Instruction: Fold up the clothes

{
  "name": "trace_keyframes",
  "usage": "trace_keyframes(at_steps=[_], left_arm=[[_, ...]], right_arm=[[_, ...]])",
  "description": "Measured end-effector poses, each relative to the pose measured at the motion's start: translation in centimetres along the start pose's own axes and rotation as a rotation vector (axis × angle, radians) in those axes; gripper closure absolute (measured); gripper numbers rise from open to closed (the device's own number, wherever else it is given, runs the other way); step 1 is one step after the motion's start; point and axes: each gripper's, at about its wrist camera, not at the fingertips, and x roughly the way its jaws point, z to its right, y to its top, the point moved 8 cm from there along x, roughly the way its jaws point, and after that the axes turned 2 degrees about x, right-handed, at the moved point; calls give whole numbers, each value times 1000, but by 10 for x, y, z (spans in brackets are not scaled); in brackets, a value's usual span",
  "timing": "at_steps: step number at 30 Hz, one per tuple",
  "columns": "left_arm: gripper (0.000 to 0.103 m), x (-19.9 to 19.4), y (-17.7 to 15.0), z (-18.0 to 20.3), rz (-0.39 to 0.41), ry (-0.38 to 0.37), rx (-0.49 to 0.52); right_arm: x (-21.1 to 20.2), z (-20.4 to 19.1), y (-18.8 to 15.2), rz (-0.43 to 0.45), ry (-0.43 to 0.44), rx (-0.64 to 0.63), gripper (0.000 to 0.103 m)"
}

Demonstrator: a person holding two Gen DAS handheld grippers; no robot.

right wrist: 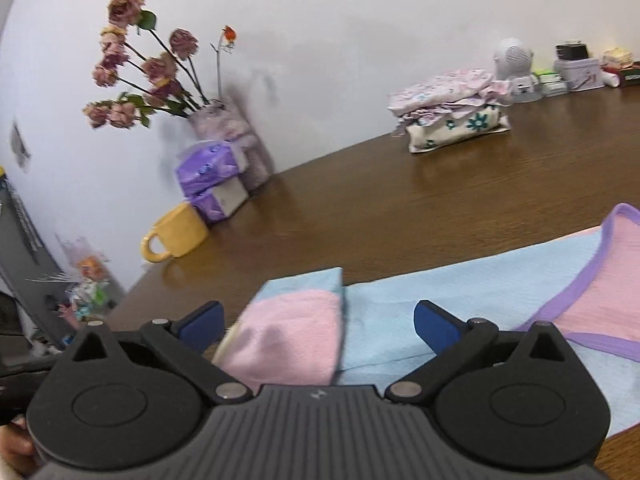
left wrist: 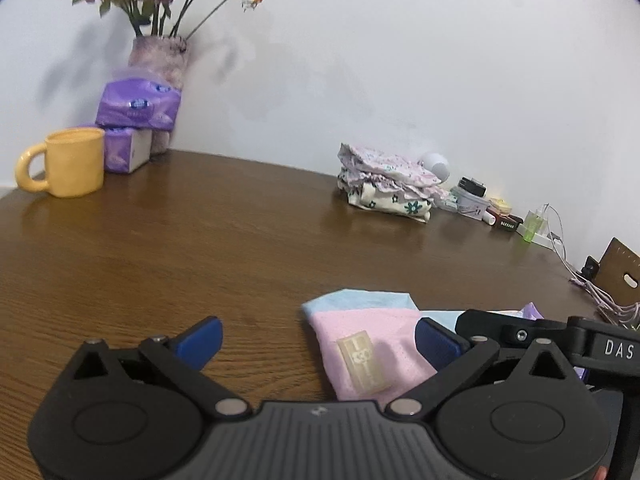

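A yellow mug stands far left on the wooden surface, purple tissue packs behind it. My left hand-held gripper is spread wide, grasping nothing, over the garment's folded pink-and-blue sleeve. My right hand-held gripper hangs equally released above the light blue garment lying flat, near the folded clothes pile.
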Motion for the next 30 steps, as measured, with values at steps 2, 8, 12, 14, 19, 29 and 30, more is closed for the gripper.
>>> trace_keyframes(at_steps=[2, 8, 12, 14, 19, 29, 30], left_arm=[[0, -1, 0, -3, 2, -21, -16], [0, -5, 4, -8, 18, -19, -41], [0, -5, 2, -5, 13, -45, -36], [0, -2, -1, -5, -2, -17, -18], [0, 3, -8, -2, -35, 8, 18], [0, 16, -21, -2, -131, -15, 11], [0, 17, -22, -3, -135, -16, 9]], right_arm=[[-1, -1, -1, -4, 32, -1, 0], [-5, -5, -1, -16, 118, 11, 0], [-6, -3, -3, -14, 93, 9, 0], [-5, -3, -5, -24, 96, 12, 0], [-6, -4, -9, -14, 51, -29, 0], [1, 0, -15, -53, 18, -27, 0], [2, 1, -15, -57, 16, -25, 0]])
